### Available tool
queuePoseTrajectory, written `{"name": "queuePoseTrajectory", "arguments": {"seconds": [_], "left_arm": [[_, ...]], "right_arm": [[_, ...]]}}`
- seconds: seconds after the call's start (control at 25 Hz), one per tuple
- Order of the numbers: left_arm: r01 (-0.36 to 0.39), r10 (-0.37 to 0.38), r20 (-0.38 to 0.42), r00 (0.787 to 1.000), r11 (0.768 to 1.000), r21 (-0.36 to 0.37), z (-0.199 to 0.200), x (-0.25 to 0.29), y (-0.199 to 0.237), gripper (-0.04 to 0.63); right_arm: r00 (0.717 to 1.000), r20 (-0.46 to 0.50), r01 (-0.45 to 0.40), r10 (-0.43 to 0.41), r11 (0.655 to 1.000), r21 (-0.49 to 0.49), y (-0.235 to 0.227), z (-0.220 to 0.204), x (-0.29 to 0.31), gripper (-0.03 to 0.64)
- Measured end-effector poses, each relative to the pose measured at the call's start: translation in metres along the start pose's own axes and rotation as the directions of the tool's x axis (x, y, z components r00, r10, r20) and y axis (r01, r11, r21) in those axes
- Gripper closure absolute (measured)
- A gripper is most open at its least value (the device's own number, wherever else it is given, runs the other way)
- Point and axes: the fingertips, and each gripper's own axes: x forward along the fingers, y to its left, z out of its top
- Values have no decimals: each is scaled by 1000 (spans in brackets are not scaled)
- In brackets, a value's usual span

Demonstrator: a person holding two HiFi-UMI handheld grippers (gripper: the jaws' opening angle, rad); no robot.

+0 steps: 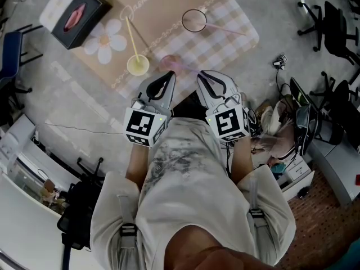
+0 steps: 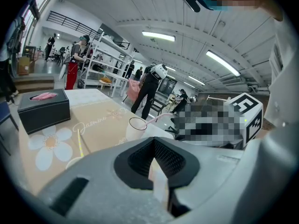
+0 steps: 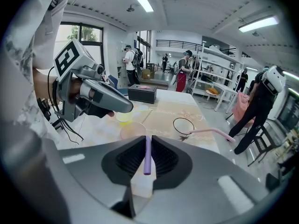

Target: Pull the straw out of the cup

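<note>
Right gripper (image 3: 147,143) jaws clamped on purple straw (image 3: 147,161), far end apparently in pink cup (image 3: 131,130); left gripper (image 2: 153,148) jaws together, empty; grasp made, next likely needs a straight pull-out.

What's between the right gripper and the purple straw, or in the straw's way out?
Nothing visible. The right gripper is shut on the purple straw, with open air above the pink cup; the left gripper sits aside.

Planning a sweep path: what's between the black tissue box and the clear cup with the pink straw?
Head view: only the thin yellow straw leaning out of the small yellow cup; otherwise bare beige patterned mat.
</note>
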Motion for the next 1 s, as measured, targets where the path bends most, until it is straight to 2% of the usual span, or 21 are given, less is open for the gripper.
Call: {"name": "queuePoseTrajectory", "arguments": {"seconds": [1.0], "left_arm": [[20,-20,11,1000,1000,20,1,-12,-2,591]], "right_arm": [[999,-7,45,-45,999,16,6,6,-4,576]]}}
